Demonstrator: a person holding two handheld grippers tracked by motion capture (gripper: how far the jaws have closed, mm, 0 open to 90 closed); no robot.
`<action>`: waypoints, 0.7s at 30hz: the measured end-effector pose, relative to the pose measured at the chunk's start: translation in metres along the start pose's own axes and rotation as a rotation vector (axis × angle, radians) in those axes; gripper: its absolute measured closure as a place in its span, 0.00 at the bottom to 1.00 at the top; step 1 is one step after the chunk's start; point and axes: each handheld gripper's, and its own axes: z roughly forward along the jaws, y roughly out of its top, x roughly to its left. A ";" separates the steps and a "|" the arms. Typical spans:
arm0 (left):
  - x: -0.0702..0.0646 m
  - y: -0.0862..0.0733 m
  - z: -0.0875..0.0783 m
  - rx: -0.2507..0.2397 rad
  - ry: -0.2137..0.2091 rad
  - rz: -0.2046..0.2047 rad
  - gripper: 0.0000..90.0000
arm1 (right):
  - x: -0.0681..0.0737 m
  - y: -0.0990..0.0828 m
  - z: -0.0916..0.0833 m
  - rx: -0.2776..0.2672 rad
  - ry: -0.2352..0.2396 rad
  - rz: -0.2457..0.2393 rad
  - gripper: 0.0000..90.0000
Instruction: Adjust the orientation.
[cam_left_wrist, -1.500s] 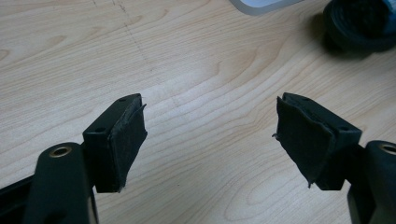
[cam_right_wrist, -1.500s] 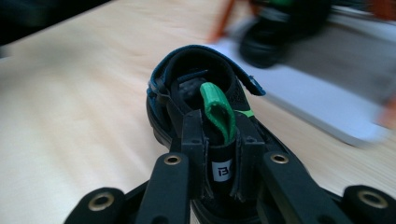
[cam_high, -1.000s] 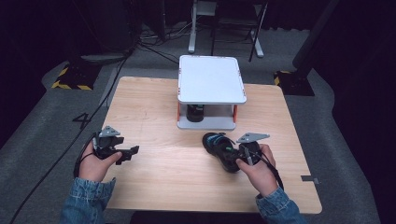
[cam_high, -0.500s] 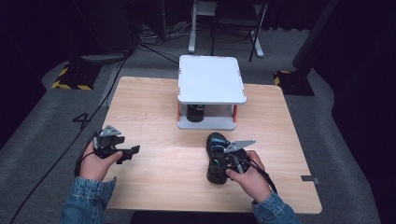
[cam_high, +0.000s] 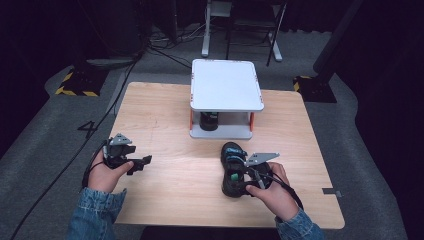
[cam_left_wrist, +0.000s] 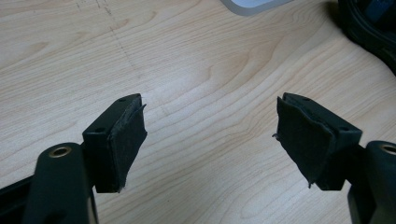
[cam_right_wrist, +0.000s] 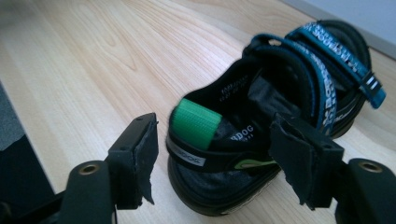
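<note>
A black sandal (cam_high: 230, 162) with blue straps and a green heel tab lies on the wooden table (cam_high: 165, 115), right of centre, toe pointing away from me. My right gripper (cam_high: 240, 181) is at its heel. In the right gripper view, the sandal (cam_right_wrist: 280, 93) has its heel strap between the jaws of the right gripper (cam_right_wrist: 215, 156). Those jaws have just been opening, and the pads stand off the strap on both sides. My left gripper (cam_high: 141, 163) rests at the table's left side. In the left gripper view, the left gripper (cam_left_wrist: 210, 135) is wide open over bare wood.
A white two-level stand (cam_high: 227, 85) sits at the far middle of the table, with a dark object (cam_high: 209, 120) on its lower shelf. Beyond the table are grey floor, cables and chair legs. The near table edge lies just behind both hands.
The sandal has swung from lying slantwise to pointing away from me, and my right hand has drawn back toward the near edge. The left gripper has stayed put.
</note>
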 end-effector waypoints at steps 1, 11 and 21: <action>0.000 0.000 0.000 0.000 0.000 0.000 0.27 | -0.001 -0.001 0.001 0.002 -0.012 0.017 0.36; -0.001 0.000 0.002 -0.003 -0.001 0.001 0.27 | -0.013 -0.004 -0.005 0.051 -0.038 0.072 0.79; 0.001 -0.001 0.002 -0.003 0.006 -0.004 0.27 | -0.015 0.000 -0.011 -0.029 -0.064 0.038 0.90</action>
